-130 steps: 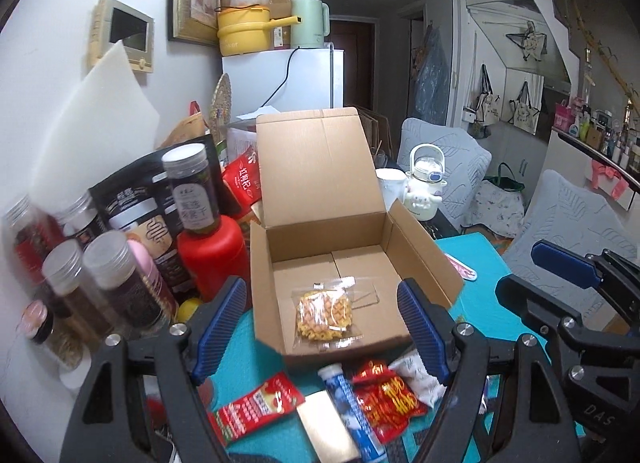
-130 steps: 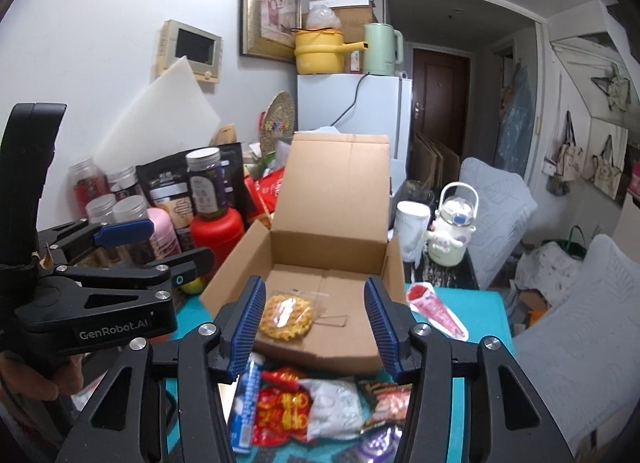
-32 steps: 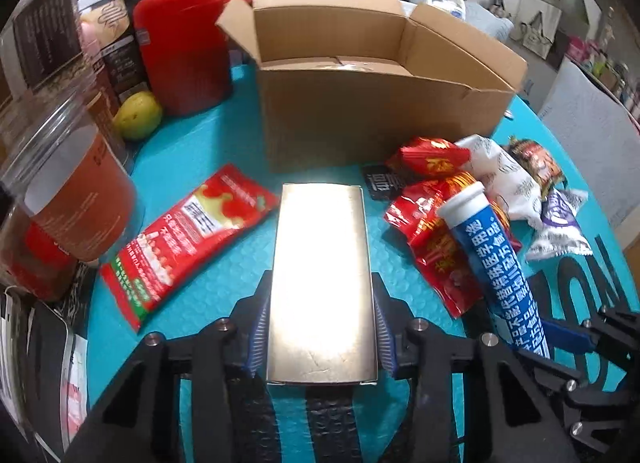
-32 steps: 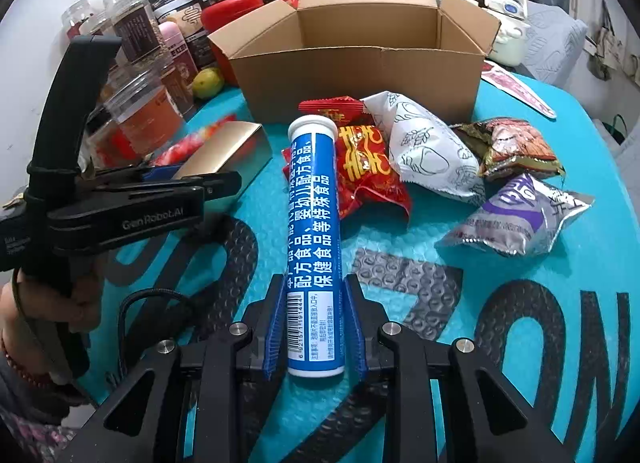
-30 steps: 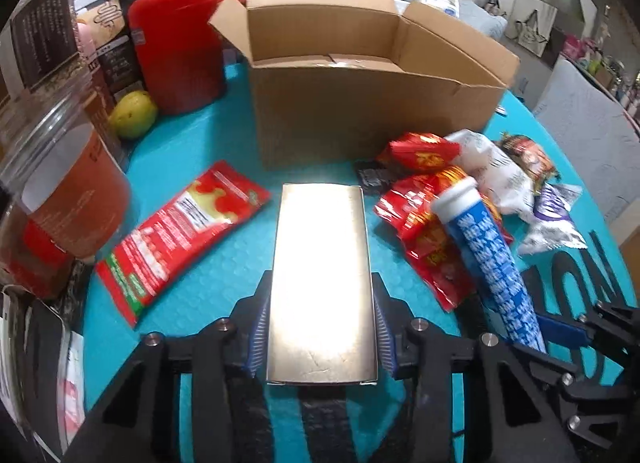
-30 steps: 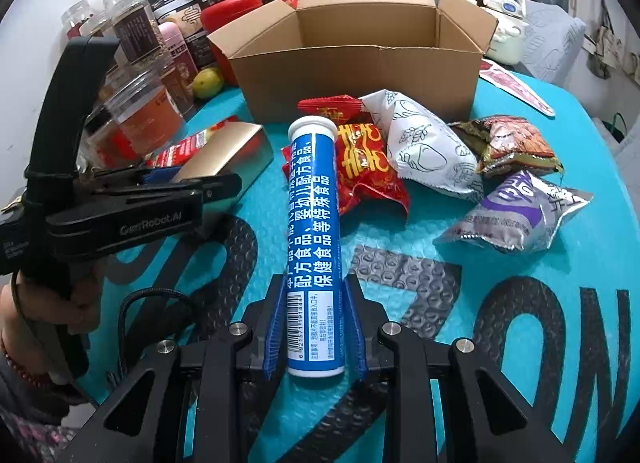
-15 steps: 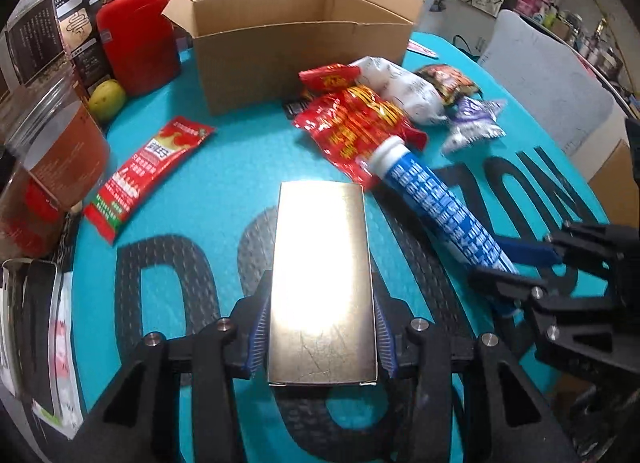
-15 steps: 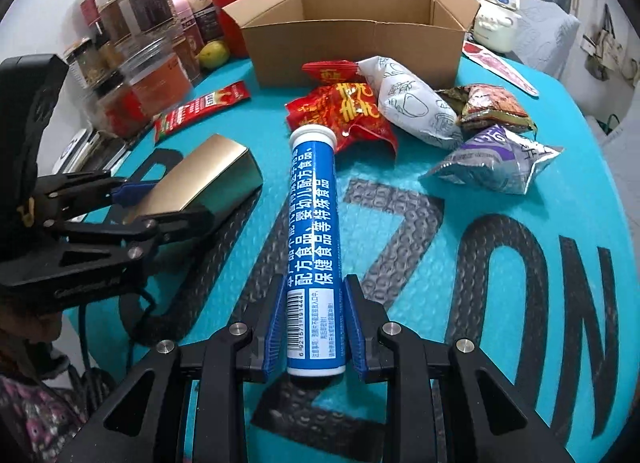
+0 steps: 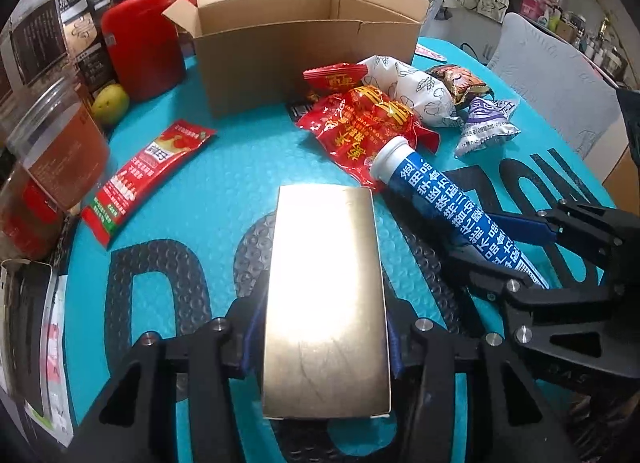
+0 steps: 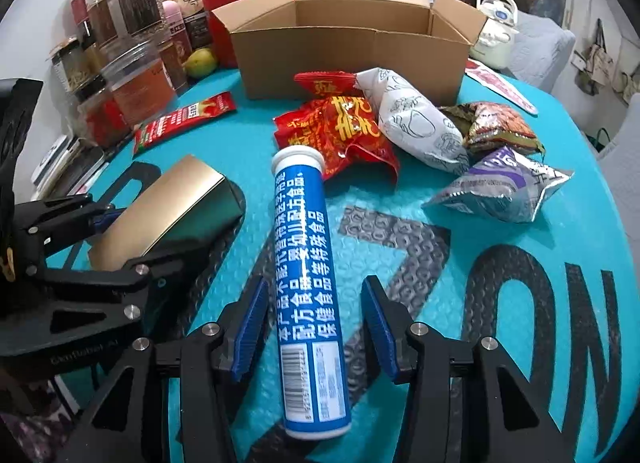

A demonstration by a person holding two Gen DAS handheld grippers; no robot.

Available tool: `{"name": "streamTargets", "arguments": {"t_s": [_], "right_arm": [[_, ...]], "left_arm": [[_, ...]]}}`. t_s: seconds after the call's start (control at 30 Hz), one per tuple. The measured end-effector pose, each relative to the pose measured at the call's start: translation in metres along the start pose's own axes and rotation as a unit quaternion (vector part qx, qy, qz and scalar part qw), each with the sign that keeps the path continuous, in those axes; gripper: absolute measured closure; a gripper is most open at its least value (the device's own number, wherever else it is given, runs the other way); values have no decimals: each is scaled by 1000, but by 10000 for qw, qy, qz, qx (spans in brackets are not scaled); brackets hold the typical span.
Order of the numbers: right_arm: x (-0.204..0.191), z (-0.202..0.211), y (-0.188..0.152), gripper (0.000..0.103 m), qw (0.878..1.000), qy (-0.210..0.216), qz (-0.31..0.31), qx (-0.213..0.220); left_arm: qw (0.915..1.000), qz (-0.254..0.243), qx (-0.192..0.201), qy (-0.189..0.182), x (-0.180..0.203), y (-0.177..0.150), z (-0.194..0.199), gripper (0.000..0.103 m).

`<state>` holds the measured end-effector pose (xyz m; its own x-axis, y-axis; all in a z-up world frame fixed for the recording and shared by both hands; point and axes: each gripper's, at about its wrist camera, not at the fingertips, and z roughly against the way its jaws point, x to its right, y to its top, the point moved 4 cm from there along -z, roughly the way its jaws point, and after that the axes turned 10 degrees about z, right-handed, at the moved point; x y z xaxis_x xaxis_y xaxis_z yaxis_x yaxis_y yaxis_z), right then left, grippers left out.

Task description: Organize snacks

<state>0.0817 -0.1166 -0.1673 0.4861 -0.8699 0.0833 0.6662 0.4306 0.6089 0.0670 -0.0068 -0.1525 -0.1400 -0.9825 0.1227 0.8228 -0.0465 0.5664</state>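
My right gripper (image 10: 312, 327) has its jaws released around the blue tube (image 10: 310, 287), whose long axis runs between them toward the cardboard box (image 10: 352, 59) at the top of the frame, while my left gripper (image 9: 324, 327) clenches the gold box (image 9: 326, 295).

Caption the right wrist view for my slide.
Open right gripper straddling blue tube; left gripper holds gold box.
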Motion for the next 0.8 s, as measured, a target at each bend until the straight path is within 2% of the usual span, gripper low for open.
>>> {"name": "streamTargets", "arguments": {"t_s": [0.07, 0.23, 0.37, 0.57, 0.8], "right_arm": [[-1, -1, 0, 74, 10000, 21, 39, 66], [-2, 0, -1, 75, 9998, 122, 34, 173], [-3, 6, -3, 75, 9982, 528, -148, 230], [-8, 15, -6, 75, 9982, 524, -214, 174], [-11, 30, -5, 75, 9973, 593, -308, 308]], "left_arm": [[10000, -44, 10, 25, 0, 0, 0, 58], [9995, -281, -45, -97, 3, 3, -2, 60], [9993, -53, -203, -324, -3, 6, 1, 60], [9996, 83, -66, -252, -11, 10, 18, 60], [9989, 233, -88, -391, -10, 19, 30, 60]]}}
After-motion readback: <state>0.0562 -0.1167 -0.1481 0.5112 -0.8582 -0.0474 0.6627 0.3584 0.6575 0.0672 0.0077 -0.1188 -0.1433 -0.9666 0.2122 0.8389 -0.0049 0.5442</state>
